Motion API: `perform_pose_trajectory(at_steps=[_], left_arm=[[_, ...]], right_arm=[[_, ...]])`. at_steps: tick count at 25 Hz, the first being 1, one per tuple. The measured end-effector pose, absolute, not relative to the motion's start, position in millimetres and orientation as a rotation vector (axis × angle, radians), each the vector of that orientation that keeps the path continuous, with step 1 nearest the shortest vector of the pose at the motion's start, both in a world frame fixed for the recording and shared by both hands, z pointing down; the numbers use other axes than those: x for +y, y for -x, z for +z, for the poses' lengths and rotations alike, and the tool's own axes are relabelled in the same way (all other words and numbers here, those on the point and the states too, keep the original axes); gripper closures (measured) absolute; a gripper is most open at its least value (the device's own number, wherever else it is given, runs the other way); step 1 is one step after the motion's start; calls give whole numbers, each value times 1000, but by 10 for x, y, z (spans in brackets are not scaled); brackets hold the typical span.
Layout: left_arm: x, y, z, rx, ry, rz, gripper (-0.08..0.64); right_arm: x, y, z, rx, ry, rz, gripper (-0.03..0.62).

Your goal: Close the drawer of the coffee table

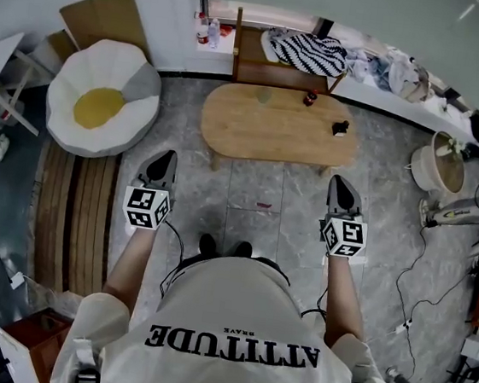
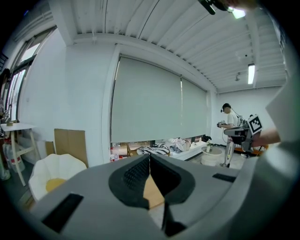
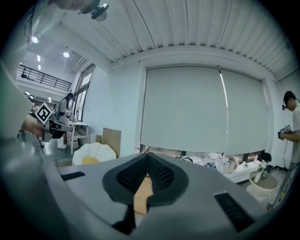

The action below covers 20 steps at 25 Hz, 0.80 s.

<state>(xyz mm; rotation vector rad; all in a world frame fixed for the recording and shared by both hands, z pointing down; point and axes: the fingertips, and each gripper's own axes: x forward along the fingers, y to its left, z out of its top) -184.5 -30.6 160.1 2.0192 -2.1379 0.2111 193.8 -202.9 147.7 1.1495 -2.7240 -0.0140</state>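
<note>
An oval wooden coffee table [image 1: 263, 133] stands on the grey tiled floor ahead of me, long side toward me. From above no drawer shows along its near edge. Both grippers are held in the air short of the table, a little apart from its near edge. My left gripper [image 1: 166, 157] is off the table's left end and my right gripper [image 1: 337, 184] off its right end. Each is shut with nothing between its jaws. The left gripper [image 2: 149, 157] and the right gripper [image 3: 147, 156] both show their pads pressed together, with a strip of the tabletop [image 3: 142, 194] seen below them.
Small items lie on the tabletop, among them a dark red one [image 1: 310, 98] and a black one [image 1: 341, 128]. A white egg-shaped seat [image 1: 102, 98] sits at the left, a striped cloth [image 1: 307, 52] on furniture behind, a white basin [image 1: 442, 167] and cables at the right. Another person [image 2: 229, 126] stands far off.
</note>
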Motion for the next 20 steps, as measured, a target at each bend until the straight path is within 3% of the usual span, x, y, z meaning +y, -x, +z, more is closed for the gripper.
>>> perform_pose_trajectory(at_steps=[20], left_arm=[[-409, 1926, 1496, -2156, -2036, 212, 538]], right_arm=[[-2117, -1837, 1406, -2742, -1155, -32, 574]])
